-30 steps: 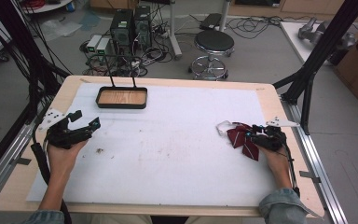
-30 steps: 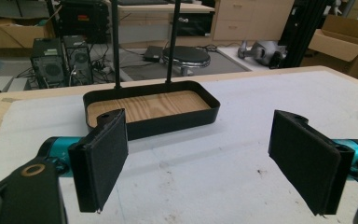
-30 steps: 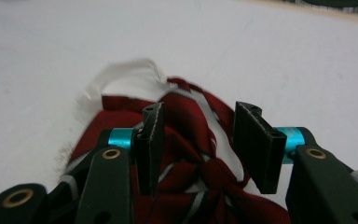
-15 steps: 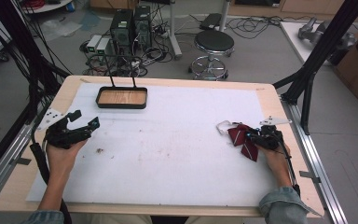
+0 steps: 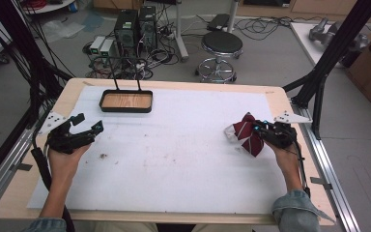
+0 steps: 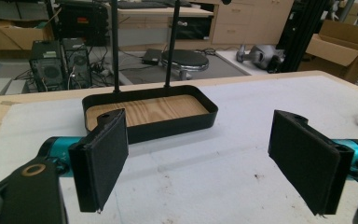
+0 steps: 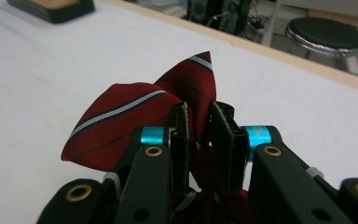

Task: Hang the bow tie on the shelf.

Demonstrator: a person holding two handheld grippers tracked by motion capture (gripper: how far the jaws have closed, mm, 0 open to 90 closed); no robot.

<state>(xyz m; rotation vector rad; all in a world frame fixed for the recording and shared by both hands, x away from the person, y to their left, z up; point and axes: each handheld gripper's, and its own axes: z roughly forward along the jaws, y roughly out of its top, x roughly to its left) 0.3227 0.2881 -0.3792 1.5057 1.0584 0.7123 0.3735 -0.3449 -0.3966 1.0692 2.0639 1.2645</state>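
At the right of the high view the right tool (image 5: 260, 129) grips a red striped bow tie (image 5: 247, 136), and the right gripper view confirms it: the two black jaws stand nearly closed with the tie's knot pinched between them, one wing (image 7: 112, 116) spreading to the left of the frame and the other (image 7: 193, 77) rising behind. The tie appears to sit low over the white surface (image 5: 183, 145) at its right edge, though whether it is lifted clear or touching cannot be told. Just beside it, toward the centre, lies a small pale, clear-looking object (image 5: 229, 134) that is too small to identify. The left tool (image 5: 84, 129) rests at the left of the high view with its jaws spread wide and nothing between them; its own view looks past the two pads (image 6: 105, 163) at a black tray with a wooden floor (image 6: 149, 112), which stands at the upper left of the surface and holds nothing. The step in hand looks like the pickup of the tie, already secured. The next move probably calls for a carry across the surface toward the tray, keeping the pinch firm on the knot so the soft cloth does not slip or drag.
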